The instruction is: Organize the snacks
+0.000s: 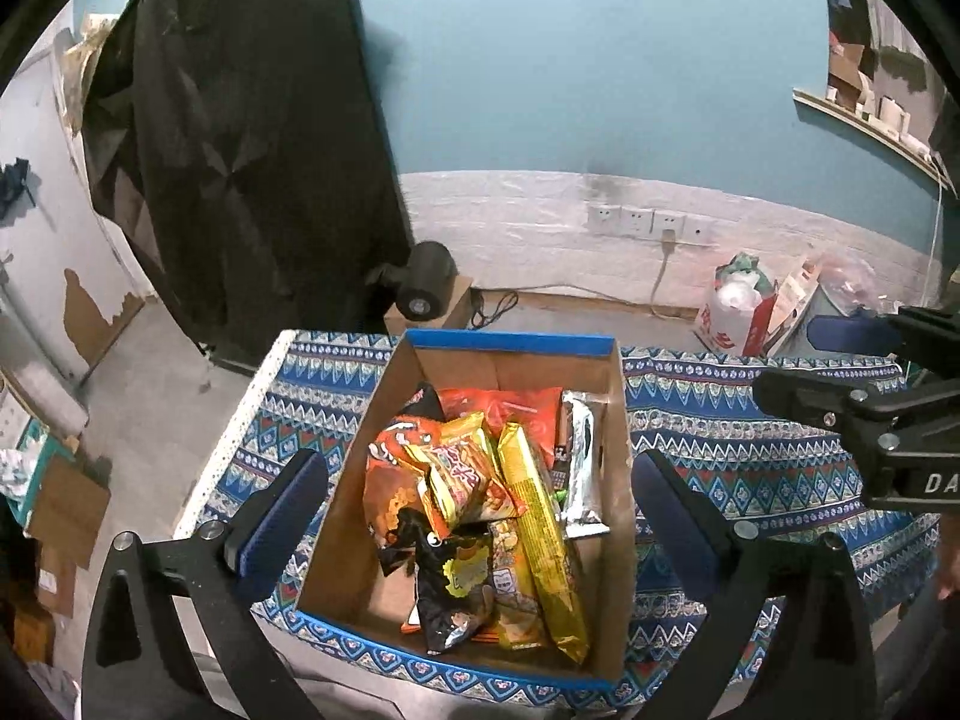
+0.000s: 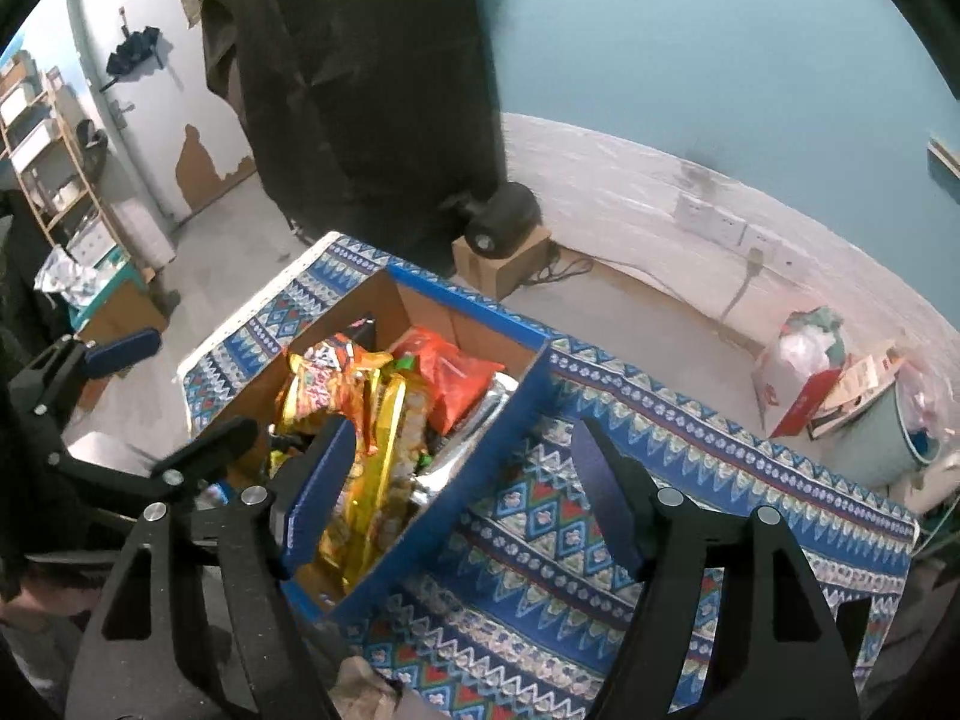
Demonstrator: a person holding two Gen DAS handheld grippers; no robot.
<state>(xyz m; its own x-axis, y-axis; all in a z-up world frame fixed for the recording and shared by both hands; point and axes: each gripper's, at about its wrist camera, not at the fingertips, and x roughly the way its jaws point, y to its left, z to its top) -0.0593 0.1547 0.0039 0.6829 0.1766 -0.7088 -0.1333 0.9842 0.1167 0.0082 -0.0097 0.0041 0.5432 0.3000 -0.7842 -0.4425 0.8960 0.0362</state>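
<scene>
This is a lived-in spare room in a home, doubling as storage. Teal-painted wall (image 1: 600, 60) up top, a worn whitish lower band with a row of white wall sockets (image 1: 645, 222), 1 plug in. Bare grey concrete floor (image 1: 150, 372). White door with peeling paint (image 2: 180, 138) to the left, a light wooden shelving rack (image 2: 54, 150) beside it. Dark garment cover (image 1: 240, 150) hangs by the wall. Low table under a blue patterned cloth (image 1: 750, 438), cardboard box of snack packets (image 1: 360, 516) on it. Carrier bags (image 2: 798, 360) lie along the skirting.
</scene>
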